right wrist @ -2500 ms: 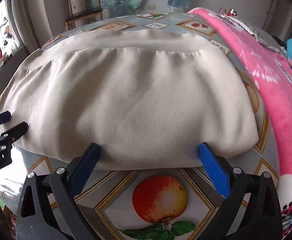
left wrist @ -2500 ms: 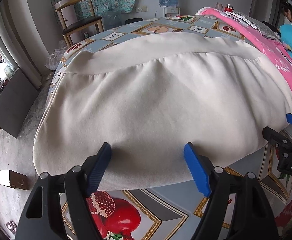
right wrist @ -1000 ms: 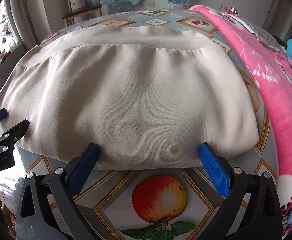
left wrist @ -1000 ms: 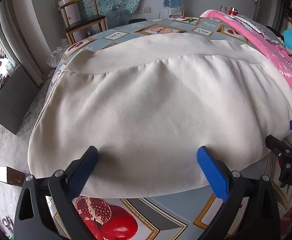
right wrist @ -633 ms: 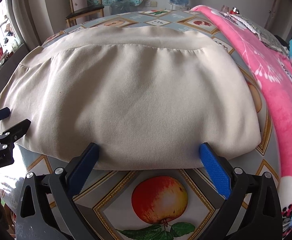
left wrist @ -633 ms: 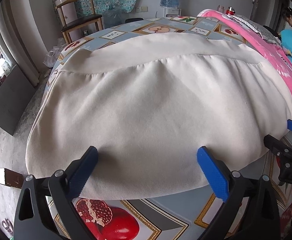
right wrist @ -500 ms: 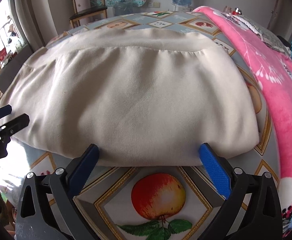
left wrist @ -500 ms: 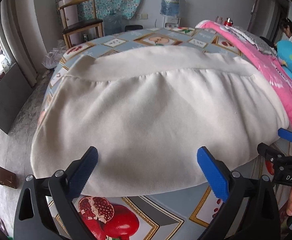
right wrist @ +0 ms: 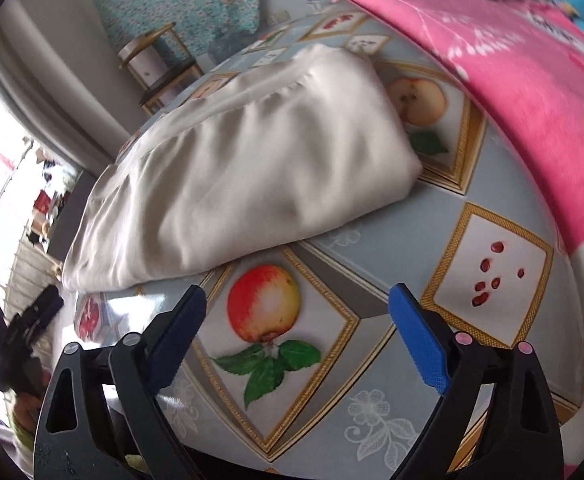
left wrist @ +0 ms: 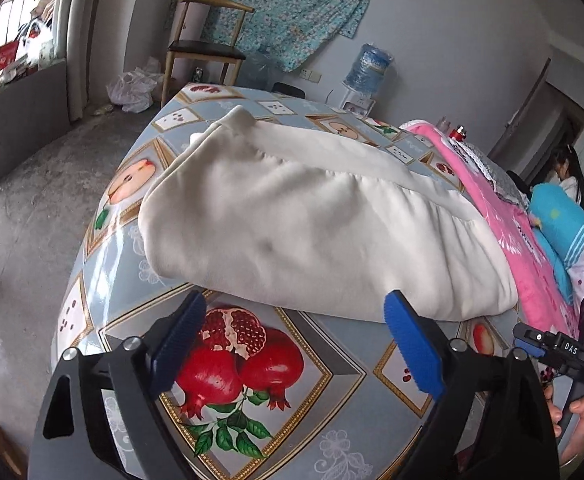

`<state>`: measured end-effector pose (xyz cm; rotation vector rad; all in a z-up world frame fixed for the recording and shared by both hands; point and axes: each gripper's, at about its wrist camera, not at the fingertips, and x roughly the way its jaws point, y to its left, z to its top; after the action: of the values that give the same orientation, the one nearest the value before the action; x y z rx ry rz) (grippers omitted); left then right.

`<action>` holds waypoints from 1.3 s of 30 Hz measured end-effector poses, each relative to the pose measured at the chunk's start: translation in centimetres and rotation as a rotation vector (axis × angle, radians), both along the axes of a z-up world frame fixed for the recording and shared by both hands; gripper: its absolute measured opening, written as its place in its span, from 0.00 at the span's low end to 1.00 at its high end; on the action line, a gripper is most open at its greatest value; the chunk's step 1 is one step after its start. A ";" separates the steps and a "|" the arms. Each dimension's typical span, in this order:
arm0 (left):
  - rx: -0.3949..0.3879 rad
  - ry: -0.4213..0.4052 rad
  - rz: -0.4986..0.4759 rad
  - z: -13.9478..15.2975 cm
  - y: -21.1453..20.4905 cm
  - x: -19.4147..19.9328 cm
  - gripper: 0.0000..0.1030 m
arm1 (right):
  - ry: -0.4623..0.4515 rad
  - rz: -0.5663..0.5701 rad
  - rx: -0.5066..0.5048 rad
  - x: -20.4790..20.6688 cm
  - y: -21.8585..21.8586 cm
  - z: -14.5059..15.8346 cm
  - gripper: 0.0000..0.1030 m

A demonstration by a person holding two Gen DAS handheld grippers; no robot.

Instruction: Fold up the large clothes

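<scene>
Between folds: cream garment (left wrist: 312,232) lying folded on the fruit-print tablecloth (left wrist: 332,384), left gripper (left wrist: 292,340) and right gripper (right wrist: 296,332) just short of its near edge, jaws apart, empty, just narrowing slightly; next, probably, regripping that edge.

The cream garment (left wrist: 312,232) lies folded into a thick oblong on the desk (left wrist: 332,380), gathered seam along its far side, near the pink-covered edge.
</scene>
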<state>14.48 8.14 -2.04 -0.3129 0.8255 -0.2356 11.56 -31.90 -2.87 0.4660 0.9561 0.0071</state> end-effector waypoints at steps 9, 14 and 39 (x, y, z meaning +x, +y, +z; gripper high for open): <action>-0.266 0.113 0.207 -3.1 5.3 2.9 0.49 | -0.023 -0.197 0.189 1.3 -3.9 -1.0 0.69; -0.288 0.111 0.280 -3.4 5.7 2.8 0.36 | -0.042 -0.294 0.192 2.8 -4.7 -1.3 0.48; -0.033 0.064 0.147 -0.7 3.4 1.3 0.30 | -0.068 -0.267 -0.138 4.7 -5.9 2.4 0.52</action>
<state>15.73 11.52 -2.79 -0.4118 0.8582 -0.1024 16.23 -37.78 -0.42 0.4592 0.8165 -0.2812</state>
